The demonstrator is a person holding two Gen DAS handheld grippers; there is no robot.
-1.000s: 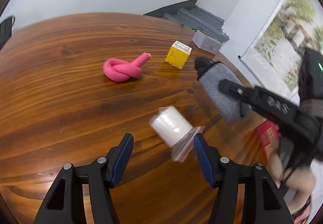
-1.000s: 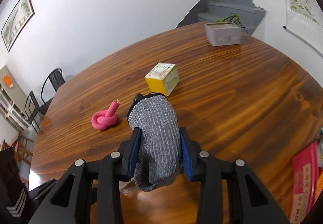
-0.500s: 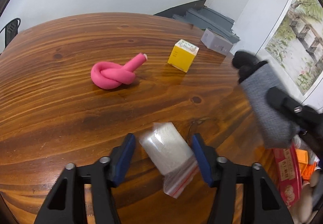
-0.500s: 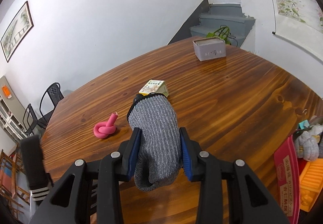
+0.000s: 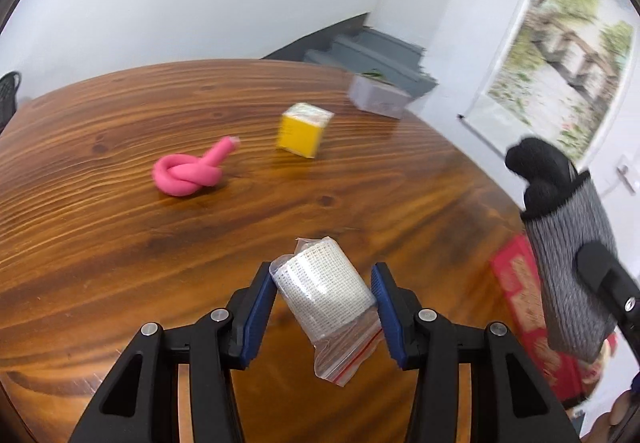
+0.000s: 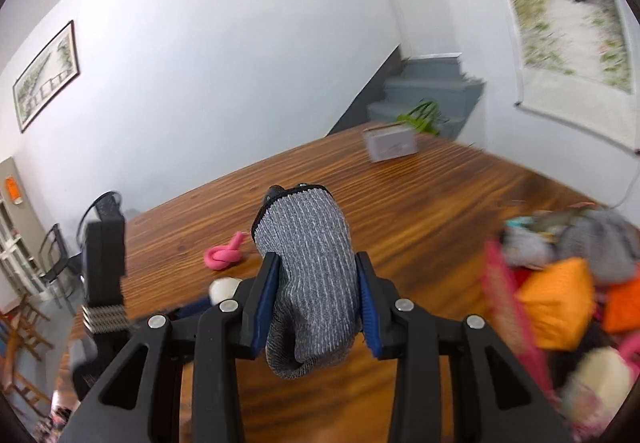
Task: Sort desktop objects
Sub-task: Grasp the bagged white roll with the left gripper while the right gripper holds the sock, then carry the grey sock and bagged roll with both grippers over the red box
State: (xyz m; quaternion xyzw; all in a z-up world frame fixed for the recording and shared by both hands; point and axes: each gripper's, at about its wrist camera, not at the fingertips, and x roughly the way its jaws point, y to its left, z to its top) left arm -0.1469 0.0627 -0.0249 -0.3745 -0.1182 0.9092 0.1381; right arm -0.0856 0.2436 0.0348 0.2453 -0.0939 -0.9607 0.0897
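Note:
My left gripper (image 5: 323, 297) is shut on a white gauze roll in a clear zip bag (image 5: 328, 293) and holds it above the wooden table (image 5: 100, 243). My right gripper (image 6: 316, 301) is shut on a grey knit glove with black fingertips (image 6: 310, 267); the glove also shows at the right of the left wrist view (image 5: 568, 259). A knotted pink foam tube (image 5: 188, 173) and a yellow box (image 5: 303, 129) lie on the table further off. The pink tube also shows in the right wrist view (image 6: 224, 253).
A grey box (image 5: 376, 99) sits at the table's far edge, also in the right wrist view (image 6: 390, 143). A red bin (image 6: 516, 307) at the right holds several orange, grey and white items. Its red side (image 5: 532, 319) shows past the table edge. Chairs (image 6: 60, 243) stand at the left.
My left gripper closed on the bagged gauze roll and lifted it off the table. My right gripper carried the glove right, toward the red bin.

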